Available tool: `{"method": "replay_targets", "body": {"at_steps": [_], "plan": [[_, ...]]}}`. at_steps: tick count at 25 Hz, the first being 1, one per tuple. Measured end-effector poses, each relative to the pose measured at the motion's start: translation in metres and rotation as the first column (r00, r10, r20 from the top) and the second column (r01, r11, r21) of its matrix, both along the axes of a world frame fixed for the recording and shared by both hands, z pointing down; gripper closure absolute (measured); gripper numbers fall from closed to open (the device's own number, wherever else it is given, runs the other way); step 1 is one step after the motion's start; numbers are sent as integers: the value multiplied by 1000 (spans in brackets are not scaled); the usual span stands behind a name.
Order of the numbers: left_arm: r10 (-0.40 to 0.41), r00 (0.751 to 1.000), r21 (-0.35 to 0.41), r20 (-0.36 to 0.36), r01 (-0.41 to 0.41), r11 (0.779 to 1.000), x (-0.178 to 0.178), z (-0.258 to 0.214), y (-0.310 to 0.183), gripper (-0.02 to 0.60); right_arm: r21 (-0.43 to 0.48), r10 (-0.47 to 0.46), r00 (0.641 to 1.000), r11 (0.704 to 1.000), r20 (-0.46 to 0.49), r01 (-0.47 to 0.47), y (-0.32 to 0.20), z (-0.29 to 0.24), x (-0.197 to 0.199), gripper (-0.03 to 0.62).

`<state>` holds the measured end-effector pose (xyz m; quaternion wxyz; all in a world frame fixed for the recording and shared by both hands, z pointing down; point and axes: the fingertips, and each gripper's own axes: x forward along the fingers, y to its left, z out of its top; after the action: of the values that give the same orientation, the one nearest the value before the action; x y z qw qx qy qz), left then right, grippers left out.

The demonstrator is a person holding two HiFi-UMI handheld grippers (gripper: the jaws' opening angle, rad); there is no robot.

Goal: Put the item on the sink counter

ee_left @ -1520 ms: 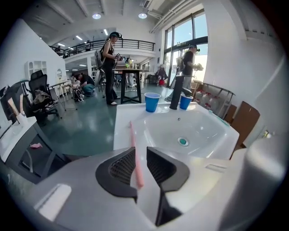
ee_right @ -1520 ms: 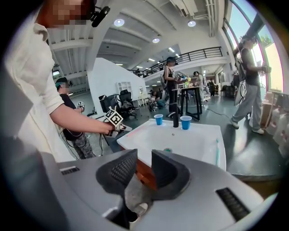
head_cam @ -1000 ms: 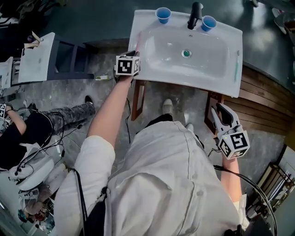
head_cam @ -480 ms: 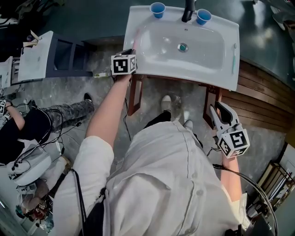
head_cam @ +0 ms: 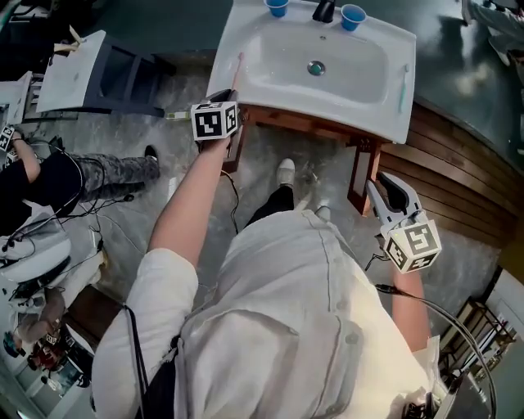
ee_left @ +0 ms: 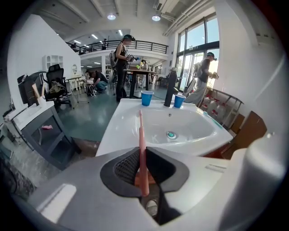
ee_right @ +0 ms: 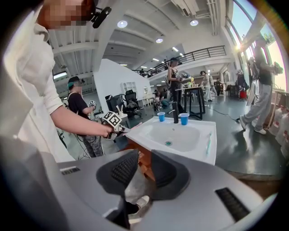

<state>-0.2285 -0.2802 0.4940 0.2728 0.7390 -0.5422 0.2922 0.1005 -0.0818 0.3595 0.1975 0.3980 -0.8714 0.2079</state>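
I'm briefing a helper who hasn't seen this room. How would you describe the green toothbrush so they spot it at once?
Find the white sink with the black tap and two blue cups along its back. On its flat right-hand rim lies the green toothbrush, alone. The pink toothbrush, the only other one, is at the opposite, left edge.

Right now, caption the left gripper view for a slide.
Left gripper, its fingers just tightened onto a pink toothbrush, facing the white sink.

Left gripper (ee_left: 143,169) has pulled back off the left rim of the sink (head_cam: 327,110). Its jaws have just been closing, with the pink toothbrush (ee_left: 141,135) clamped between them.
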Motion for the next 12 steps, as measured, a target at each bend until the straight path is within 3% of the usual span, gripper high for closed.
{"method": "replay_targets", "body": {"at_steps": [12], "plan": [[-76,997,-23,-20,76,997,39,20,157,532,-5,-122,993,993,4,122,82,12,31,513]]}}
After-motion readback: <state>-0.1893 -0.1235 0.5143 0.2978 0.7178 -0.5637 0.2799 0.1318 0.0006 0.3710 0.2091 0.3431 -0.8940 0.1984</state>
